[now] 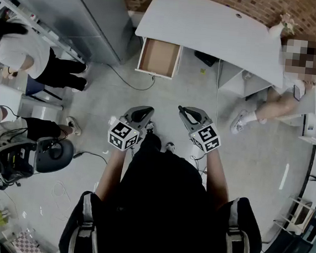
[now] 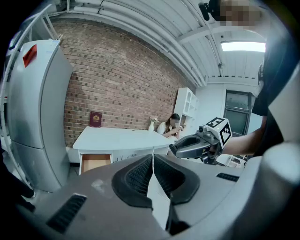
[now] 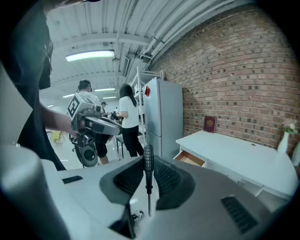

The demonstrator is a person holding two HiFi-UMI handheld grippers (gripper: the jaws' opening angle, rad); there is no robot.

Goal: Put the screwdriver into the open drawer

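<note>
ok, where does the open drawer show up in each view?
Head view: the open drawer is upper centre-left, pulled out from the left end of the white desk.
Left gripper view: the open drawer is low, left of centre, under the desk's left end.
Right gripper view: the open drawer is right of centre, next to the fridge.
Shared landmark: the white desk, in all three views.

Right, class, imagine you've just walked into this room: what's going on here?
A person stands holding a gripper in each hand. The right gripper is shut on a black-handled screwdriver with a thin metal shaft. The left gripper is shut with nothing in it. Ahead stands a white desk with its wooden drawer pulled open and apparently empty. The screwdriver has not yet reached it.
</note>
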